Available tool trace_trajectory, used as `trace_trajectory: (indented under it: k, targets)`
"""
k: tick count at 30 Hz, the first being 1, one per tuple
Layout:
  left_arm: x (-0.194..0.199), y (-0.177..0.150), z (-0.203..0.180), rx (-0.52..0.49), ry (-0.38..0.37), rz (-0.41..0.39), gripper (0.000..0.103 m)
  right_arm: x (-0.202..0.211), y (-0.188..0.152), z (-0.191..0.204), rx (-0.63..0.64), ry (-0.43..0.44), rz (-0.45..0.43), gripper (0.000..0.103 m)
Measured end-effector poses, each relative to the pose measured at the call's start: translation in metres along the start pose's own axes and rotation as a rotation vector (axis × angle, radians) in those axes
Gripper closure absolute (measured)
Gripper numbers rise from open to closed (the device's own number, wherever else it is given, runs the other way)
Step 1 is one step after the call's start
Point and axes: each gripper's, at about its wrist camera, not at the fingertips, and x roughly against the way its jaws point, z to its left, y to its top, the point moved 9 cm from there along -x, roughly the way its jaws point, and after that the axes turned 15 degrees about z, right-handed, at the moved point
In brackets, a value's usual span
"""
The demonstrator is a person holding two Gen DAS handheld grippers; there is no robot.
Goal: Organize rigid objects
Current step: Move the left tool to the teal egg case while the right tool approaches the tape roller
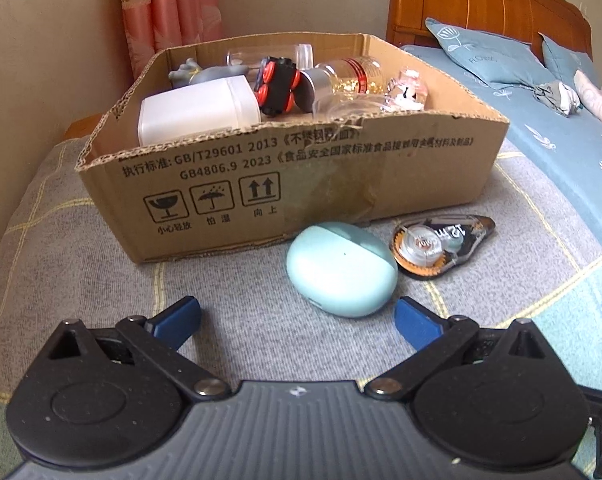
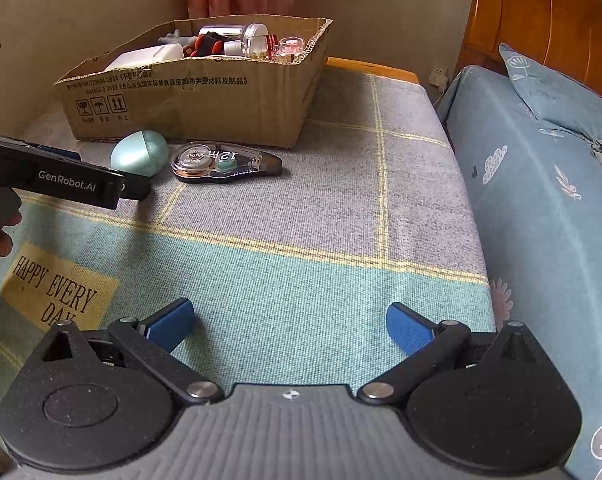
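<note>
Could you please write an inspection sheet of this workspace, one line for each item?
Surface: checked woven blanket in grey and teal, with a yellow patch reading HAPPY EVERY DAY.
Job's things: mint earbud case and correction tape dispenser lie side by side in front of the cardboard box. The box holds a white container, a black and red toy car, clear bottles and a grey figure.
Clutter: nothing seen.
Grippers: left tongs open, empty, just short of the earbud case; right tongs open, empty, over bare blanket.
Cables: nothing seen.
Surroundings: bed with blue bedding, wooden headboard, pink curtain, beige wall.
</note>
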Motion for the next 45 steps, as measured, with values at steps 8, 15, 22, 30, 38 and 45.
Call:
trace_trajectory:
  k: [8, 15, 22, 30, 38, 45]
  targets:
    - [-0.005, 0.010, -0.002, -0.004, 0.003, -0.029, 0.000, 0.001, -0.002, 0.000, 0.001, -0.001, -0.021, 0.000]
    - [0.000, 0.014, -0.015, -0.073, -0.024, -0.062, 0.023, 0.001, -0.002, 0.000, -0.003, -0.003, -0.015, 0.000]
    - [0.005, 0.013, -0.021, -0.096, -0.034, -0.067, 0.043, 0.000, -0.003, 0.000, -0.014, -0.009, -0.013, 0.000]
    - [0.020, -0.014, 0.018, 0.035, 0.070, -0.019, 0.043, 0.000, -0.003, 0.000, -0.032, -0.018, -0.004, 0.000]
    - [0.032, -0.042, 0.056, 0.159, 0.076, -0.004, 0.036, -0.002, 0.002, 0.011, -0.019, -0.012, 0.008, 0.000]
    - [0.028, -0.048, 0.062, 0.167, 0.041, 0.005, 0.007, -0.008, 0.020, 0.027, 0.034, 0.011, 0.017, 0.000]
